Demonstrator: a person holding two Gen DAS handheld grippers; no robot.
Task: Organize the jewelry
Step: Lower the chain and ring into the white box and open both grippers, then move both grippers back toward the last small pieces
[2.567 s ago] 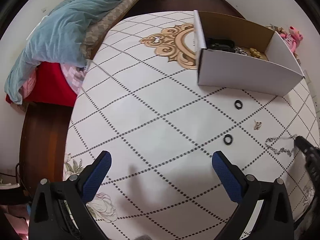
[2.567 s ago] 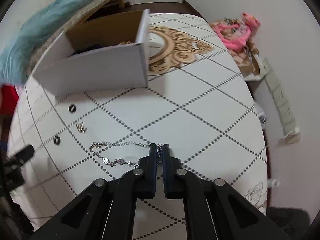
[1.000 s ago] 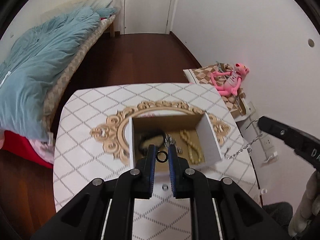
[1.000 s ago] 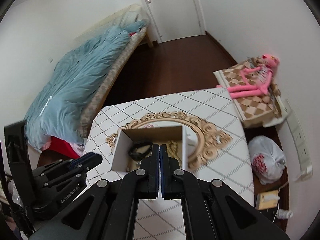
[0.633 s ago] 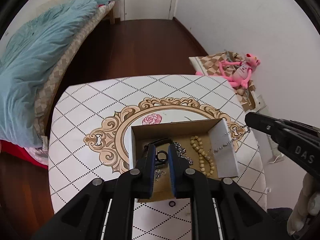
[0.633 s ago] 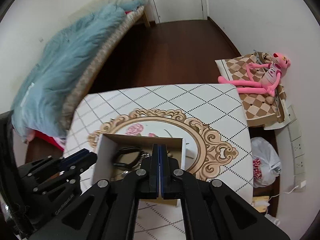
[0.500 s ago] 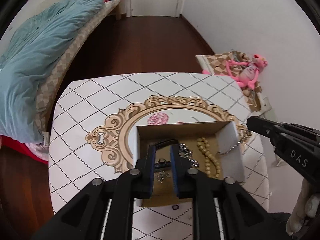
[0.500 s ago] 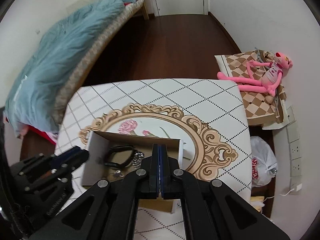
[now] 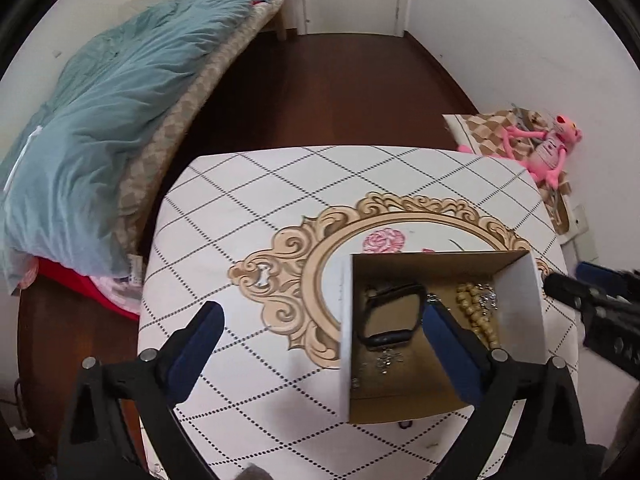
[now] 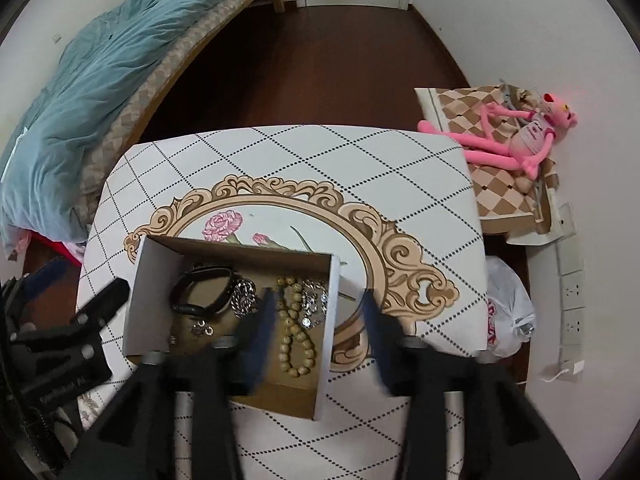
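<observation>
Room: bedroom, table (image 9: 248, 216) w/ diamond-print cloth.
Box (image 10: 154, 280): below both grippers, jewelry inside.
L gripper (image 9: 320, 320): wide open, empty; right finger over box.
R gripper (image 10: 316, 312): wide open, empty; bead bracelet (image 10: 296, 332) between fingers.
Leftover: 1 small dark piece (image 9: 405, 425) on cloth by box's near wall, nearer L.
Writing: none legible.

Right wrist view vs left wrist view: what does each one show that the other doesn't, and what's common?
Only the right wrist view: a white plastic bag on the floor beside the table, and wall sockets.

Only the left wrist view: a small dark ring on the tablecloth just outside the box's near wall.

Both: the cardboard box holding a black band and a wooden bead strand, the blue duvet, the pink plush toy, and both grippers open: left, right.
</observation>
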